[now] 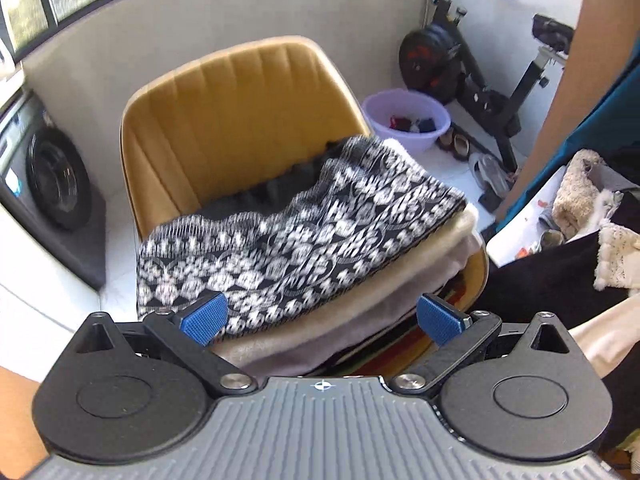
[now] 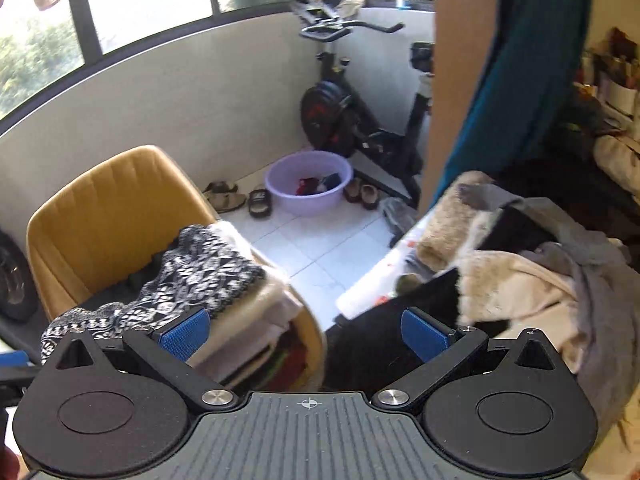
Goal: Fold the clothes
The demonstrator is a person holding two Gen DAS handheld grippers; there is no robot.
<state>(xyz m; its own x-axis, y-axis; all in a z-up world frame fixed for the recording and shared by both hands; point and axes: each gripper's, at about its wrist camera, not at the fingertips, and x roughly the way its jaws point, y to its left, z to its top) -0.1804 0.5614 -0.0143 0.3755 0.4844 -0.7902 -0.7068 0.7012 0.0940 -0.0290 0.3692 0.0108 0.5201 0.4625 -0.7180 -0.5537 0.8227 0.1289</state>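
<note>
A folded black-and-white patterned garment (image 1: 288, 240) lies on top of a stack of folded cream and beige clothes (image 1: 320, 340) on a mustard-yellow chair (image 1: 224, 120). My left gripper (image 1: 322, 320) is open and empty just in front of the stack. The patterned garment (image 2: 192, 276) and the chair (image 2: 108, 208) also show in the right wrist view. My right gripper (image 2: 306, 338) is open and empty, between the chair and a pile of unfolded clothes (image 2: 520, 272) on the right. That pile shows at the right edge of the left wrist view (image 1: 592, 200).
A purple basin (image 2: 308, 184) with small clothes stands on the tiled floor, with shoes (image 2: 240, 198) around it. An exercise bike (image 2: 360, 120) stands behind it. A washing machine (image 1: 52, 184) is at the left. A teal curtain (image 2: 512, 80) hangs at the right.
</note>
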